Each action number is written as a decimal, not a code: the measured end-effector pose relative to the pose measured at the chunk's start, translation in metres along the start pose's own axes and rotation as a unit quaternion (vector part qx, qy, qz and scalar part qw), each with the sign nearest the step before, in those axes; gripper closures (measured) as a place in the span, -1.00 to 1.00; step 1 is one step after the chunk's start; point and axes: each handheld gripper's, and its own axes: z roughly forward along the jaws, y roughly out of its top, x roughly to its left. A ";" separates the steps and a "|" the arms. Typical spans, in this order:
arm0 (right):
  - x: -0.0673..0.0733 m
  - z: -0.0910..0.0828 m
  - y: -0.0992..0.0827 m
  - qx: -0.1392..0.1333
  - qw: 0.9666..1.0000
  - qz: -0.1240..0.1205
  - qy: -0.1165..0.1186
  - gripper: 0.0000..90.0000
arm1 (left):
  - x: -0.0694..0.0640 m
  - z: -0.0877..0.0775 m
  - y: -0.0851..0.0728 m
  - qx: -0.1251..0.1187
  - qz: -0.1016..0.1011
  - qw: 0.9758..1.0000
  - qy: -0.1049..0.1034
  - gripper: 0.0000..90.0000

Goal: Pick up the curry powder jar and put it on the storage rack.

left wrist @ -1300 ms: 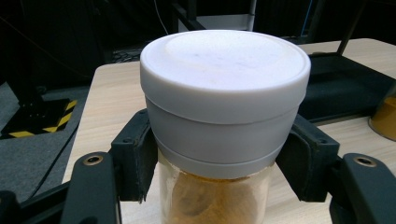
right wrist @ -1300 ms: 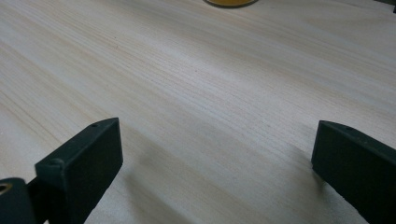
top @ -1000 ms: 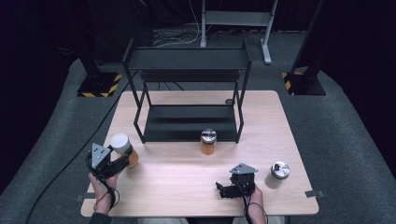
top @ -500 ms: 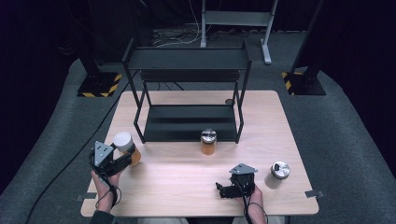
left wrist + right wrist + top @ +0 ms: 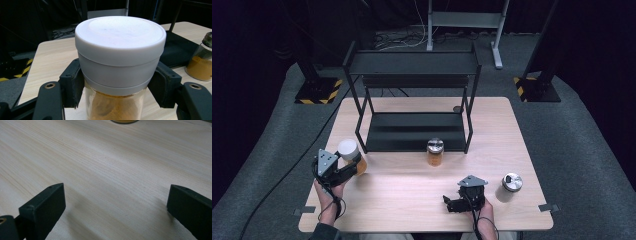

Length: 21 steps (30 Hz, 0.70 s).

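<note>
Left gripper (image 5: 346,167) clamps the white-lidded spice jar (image 5: 350,154) just under its lid, likely for shelving on the black rack (image 5: 412,90).

A pale wooden table (image 5: 412,200) carries everything. A black 2-tier metal rack (image 5: 412,100) stands on its far half, well beyond both pairs of tongs. In front of the rack's lower shelf, between the 2 tongs and farther out, stands a glass jar with a dark lid (image 5: 435,152) (orange powder inside). A grey jar with a silver lid (image 5: 510,186) stands just to the right of the right tongs (image 5: 452,205), whose body rests on the board near its near edge. Ahead of those wide-apart jaws lies bare wood grain.
</note>
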 end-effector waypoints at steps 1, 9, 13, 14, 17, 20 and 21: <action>0.000 0.000 0.000 0.000 1.000 0.000 0.000 -0.98 | -0.001 0.001 0.001 0.000 0.002 1.000 -0.002 -0.22; 0.000 0.000 0.000 0.000 1.000 0.000 0.000 -0.97 | -0.007 0.005 0.005 -0.003 0.006 1.000 -0.009 -0.22; 0.000 0.000 0.000 -0.001 1.000 0.000 0.000 -0.98 | -0.009 0.006 0.006 -0.003 0.005 1.000 -0.011 -0.22; 0.000 0.000 0.000 -0.001 1.000 0.000 0.000 -0.98 | -0.009 0.006 0.007 -0.002 0.006 1.000 -0.012 -0.22; 0.000 0.000 0.000 -0.001 1.000 0.000 0.000 -0.98 | -0.010 0.007 0.007 -0.003 0.007 1.000 -0.012 -0.22; 0.000 0.000 0.000 0.000 1.000 -0.001 0.000 -0.97 | -0.011 0.008 0.009 -0.003 0.007 1.000 -0.014 -0.22; 0.000 0.000 0.000 0.000 1.000 -0.001 0.000 -0.97 | -0.012 0.009 0.009 -0.003 0.007 1.000 -0.015 -0.22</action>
